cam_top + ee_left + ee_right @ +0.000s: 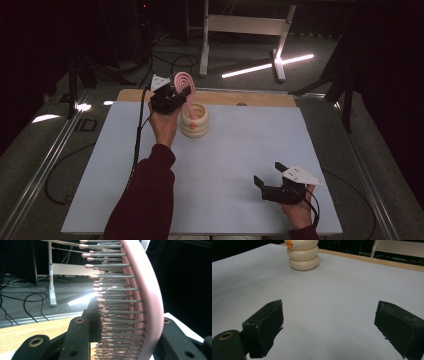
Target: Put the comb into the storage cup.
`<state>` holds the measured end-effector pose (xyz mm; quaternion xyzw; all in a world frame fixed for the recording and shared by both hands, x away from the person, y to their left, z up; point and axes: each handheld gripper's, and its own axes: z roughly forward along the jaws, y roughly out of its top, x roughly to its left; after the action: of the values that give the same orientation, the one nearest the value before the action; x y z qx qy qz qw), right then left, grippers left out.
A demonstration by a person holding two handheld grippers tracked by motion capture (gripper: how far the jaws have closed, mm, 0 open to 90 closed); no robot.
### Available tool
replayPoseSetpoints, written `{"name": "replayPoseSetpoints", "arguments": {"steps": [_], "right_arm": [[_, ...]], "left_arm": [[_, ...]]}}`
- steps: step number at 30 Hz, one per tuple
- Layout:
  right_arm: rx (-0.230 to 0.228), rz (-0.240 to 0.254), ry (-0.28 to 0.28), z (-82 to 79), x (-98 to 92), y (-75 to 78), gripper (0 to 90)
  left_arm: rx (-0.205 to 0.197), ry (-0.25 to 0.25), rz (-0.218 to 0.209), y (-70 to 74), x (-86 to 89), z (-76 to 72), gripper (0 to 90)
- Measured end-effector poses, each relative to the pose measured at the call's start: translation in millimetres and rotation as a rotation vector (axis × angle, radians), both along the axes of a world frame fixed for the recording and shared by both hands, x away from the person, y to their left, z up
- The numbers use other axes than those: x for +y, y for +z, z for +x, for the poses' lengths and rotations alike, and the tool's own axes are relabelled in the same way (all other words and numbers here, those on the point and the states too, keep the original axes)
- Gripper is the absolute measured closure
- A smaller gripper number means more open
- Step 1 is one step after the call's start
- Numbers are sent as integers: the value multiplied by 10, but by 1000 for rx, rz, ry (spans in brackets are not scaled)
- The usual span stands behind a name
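The left hand-held gripper (172, 95) clamps a pink hairbrush (140, 297), bristles close-up; the right hand-held gripper (270, 176) gapes.

Smooth matt pink plastic on the hairbrush (150, 290), thin grey metal-looking bristles. Beside it, the cream ribbed holder (194, 120) looks glossy. The white mat (240, 165) beneath is matt.

My left gripper (176, 95) holds a pink oval hairbrush (185, 86) over the cream ribbed holder (195, 121).

Seen against that cream, ring-stacked holder on the pale grey table mat (235, 145): my left gripper's jaws clamp the brush just above and to the holder's left, and the pink handle slants down into its open top. My dark red sleeve (147, 195) runs up from the near edge. My right gripper (268, 175) sits well apart, toward the near right, jaws spread wide with nothing between them.
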<state>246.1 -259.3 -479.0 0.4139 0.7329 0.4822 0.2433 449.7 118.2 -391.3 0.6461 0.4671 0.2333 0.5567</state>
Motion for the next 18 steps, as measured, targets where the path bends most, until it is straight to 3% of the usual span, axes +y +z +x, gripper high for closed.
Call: {"name": "replayPoseSetpoints", "arguments": {"steps": [18], "right_arm": [[-3,0,0,-2,1,10,84]], "left_arm": [[24,7,-4,-144,-44,6,640]]}}
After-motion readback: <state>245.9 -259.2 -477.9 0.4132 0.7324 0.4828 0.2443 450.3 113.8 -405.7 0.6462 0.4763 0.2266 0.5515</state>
